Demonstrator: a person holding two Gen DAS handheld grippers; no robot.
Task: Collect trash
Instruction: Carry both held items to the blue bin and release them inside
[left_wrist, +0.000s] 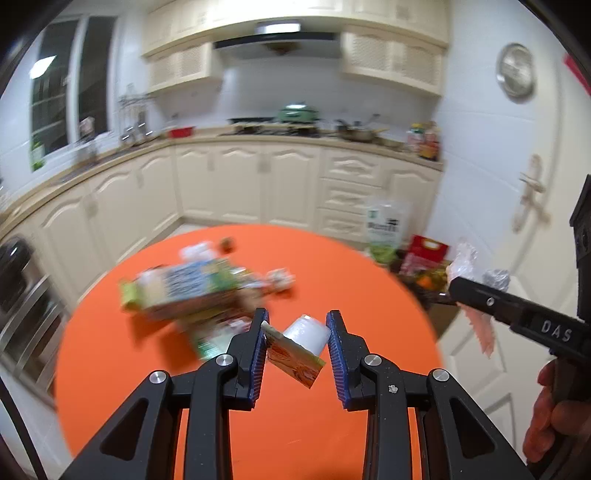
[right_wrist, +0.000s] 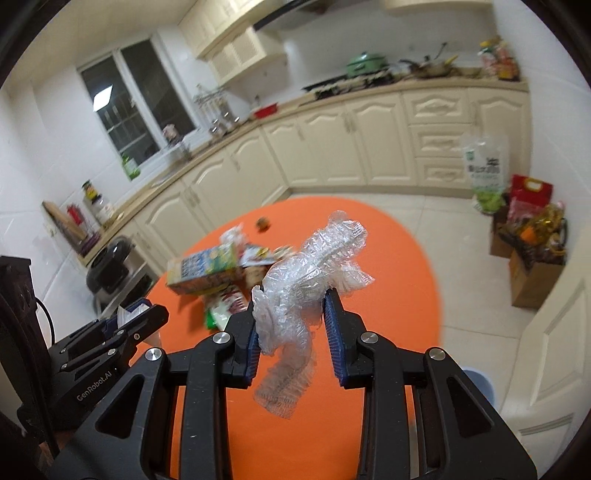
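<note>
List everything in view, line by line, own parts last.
table: 1, orange, round, centre
trash pile: several blurred cartons and wrappers, far side of table
small cup with orange wrapper: 1, white, between left fingers
crumpled plastic wrap: 1, clear, between right fingers
green pot: 1, on stove
wall clock: 1, silver
bags and boxes: several, floor right
left gripper: shut on cup
right gripper: shut on wrap

Round orange surface (right_wrist: 388, 258) fills the middle. On it, toward ten o'clock, a blurred heap of wrappers and packets (right_wrist: 236, 280), topped by a green-and-blue carton (right_wrist: 203, 269). At twelve o'clock, near the far rim, one small brown scrap (right_wrist: 263, 223) sits apart.
</note>
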